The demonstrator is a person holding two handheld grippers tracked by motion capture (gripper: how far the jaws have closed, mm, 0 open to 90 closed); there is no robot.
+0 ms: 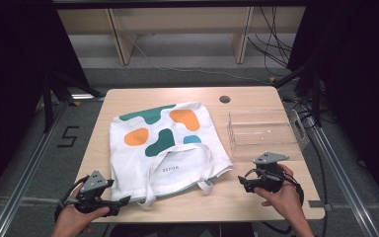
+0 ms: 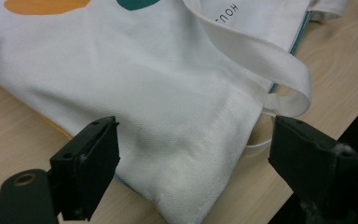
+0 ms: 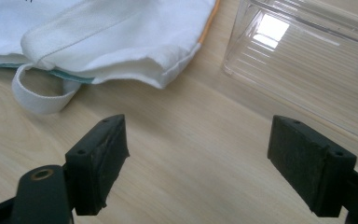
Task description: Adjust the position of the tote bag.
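Table: a light wooden table [image 1: 256, 200] holds a bag and a box; a small round hole [image 1: 224, 99] is near its far edge.
Bag: a white cloth bag [image 1: 143, 163] lies flat in the middle of the table, a little to the left. It has green, orange and blue patches on the far half and small printed letters near its opening.
Bag direction: the opening with the handles points to the person's side of the table.
Handles: one white handle [image 1: 205, 170] lies across the bag near the opening; its loop end rests on the wood just beside the bag's near right corner.
Box: a clear plastic box [image 1: 262, 133] stands on the right of the bag, near it but not touching.
Left gripper: the left gripper [image 1: 123, 201] is at the near left edge of the table, held in the left hand [image 1: 74, 219]. Its jaws are wide apart and hold nothing.
Left gripper and bag: in the left gripper view the near left corner of the bag [image 2: 177, 140] lies between the two jaws; I cannot tell if they touch the cloth.
Right gripper: the right gripper [image 1: 244, 183] is at the near right of the table, held in the right hand [image 1: 284, 197]. Its jaws are also wide apart and hold nothing.
Right gripper and bag: in the right gripper view there is bare wood between the jaws; the bag's corner [image 3: 168, 70] and the handle loop [image 3: 39, 95] are ahead and apart from them, and the box [image 3: 307, 60] is ahead on the other side.
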